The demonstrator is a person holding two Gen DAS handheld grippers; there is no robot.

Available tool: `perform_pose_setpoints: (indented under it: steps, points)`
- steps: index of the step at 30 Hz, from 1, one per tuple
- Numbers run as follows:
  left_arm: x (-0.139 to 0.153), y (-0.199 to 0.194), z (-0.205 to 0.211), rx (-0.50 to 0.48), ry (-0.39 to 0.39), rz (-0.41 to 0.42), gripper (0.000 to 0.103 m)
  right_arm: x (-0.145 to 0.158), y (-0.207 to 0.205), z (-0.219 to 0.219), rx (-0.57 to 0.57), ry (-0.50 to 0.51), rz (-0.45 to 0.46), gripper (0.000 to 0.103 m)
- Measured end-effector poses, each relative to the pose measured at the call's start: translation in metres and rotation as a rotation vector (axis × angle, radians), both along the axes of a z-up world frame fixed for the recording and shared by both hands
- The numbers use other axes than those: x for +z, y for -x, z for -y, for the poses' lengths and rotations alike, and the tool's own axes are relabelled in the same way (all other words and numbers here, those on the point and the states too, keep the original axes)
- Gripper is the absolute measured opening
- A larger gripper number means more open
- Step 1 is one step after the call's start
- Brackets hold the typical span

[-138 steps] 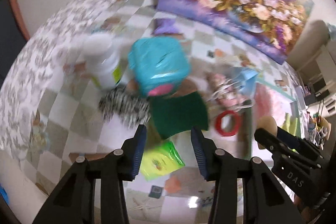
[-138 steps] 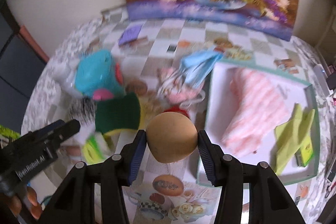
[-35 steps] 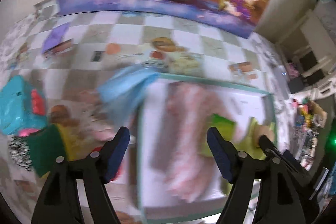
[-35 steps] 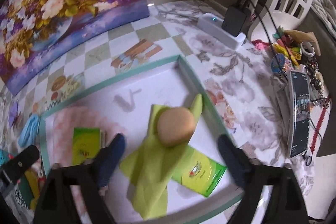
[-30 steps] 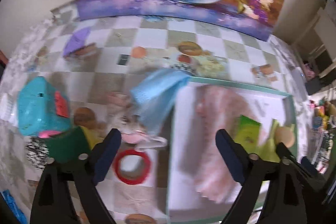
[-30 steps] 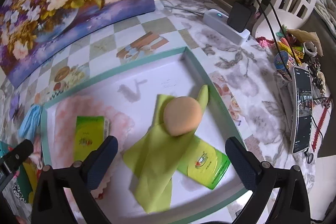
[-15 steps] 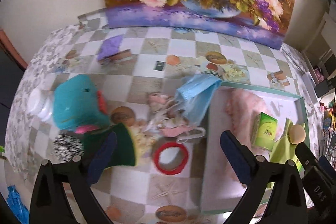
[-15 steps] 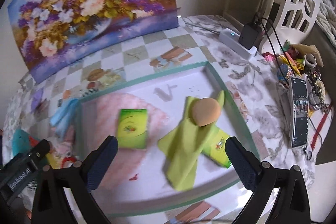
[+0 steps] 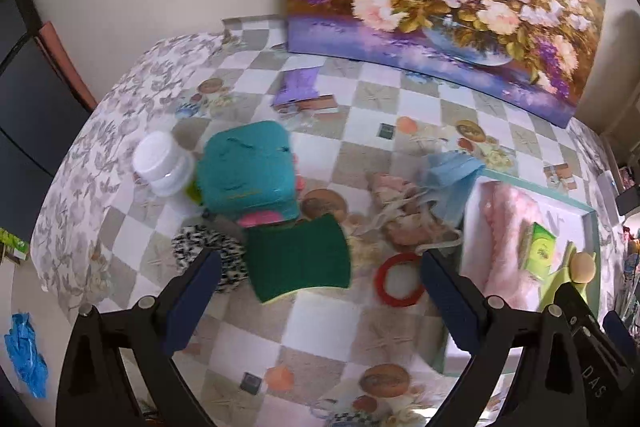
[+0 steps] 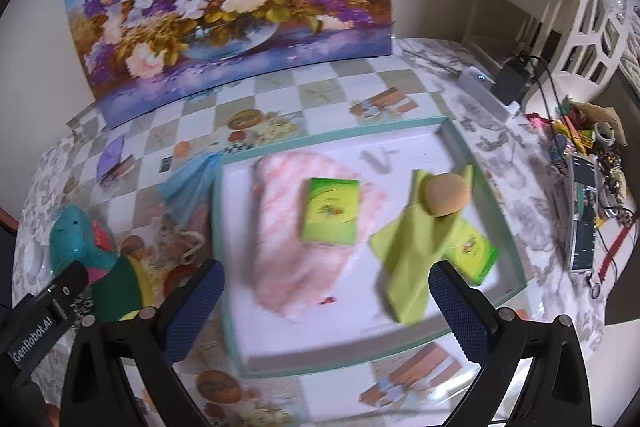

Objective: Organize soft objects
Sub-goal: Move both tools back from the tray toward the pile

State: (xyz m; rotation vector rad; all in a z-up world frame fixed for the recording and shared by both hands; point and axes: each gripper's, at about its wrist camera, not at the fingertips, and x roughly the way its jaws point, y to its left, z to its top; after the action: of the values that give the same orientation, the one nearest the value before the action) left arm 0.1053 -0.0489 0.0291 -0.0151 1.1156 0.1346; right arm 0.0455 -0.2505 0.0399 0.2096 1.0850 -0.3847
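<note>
Left wrist view showed the green sponge [image 9: 298, 259] lying on the worktop [image 9: 328, 327] outside the tray [image 10: 230, 267], left gripper [image 9: 316, 301] fingers spread empty above it; right gripper [image 10: 326, 301] likewise empty. Next: descend, clamp it.

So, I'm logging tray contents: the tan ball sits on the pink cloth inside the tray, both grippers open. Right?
Not quite. The right wrist view shows the tan ball on the lime-green cloth, not the pink cloth, inside the tray. The left gripper and right gripper are open.
</note>
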Motion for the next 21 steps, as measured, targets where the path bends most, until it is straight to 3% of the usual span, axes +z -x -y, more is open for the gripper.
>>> perform_pose_setpoints:
  steps: [5, 12, 17, 21]
  points:
    - [0.004, 0.001, -0.021, 0.027, 0.037, 0.008, 0.099, -0.001, -0.009, -0.028, 0.075, 0.010, 0.000, 0.103]
    - [0.006, 0.000, -0.041, 0.043, 0.031, 0.020, 0.099, -0.016, -0.012, -0.056, 0.171, -0.012, -0.037, 0.103]
    - [-0.009, 0.003, -0.066, 0.064, 0.033, -0.007, 0.099, -0.029, -0.016, -0.065, 0.211, -0.099, -0.054, 0.103]
    - [-0.030, 0.008, -0.091, 0.115, 0.066, -0.046, 0.099, -0.037, -0.019, -0.073, 0.231, -0.095, -0.072, 0.103]
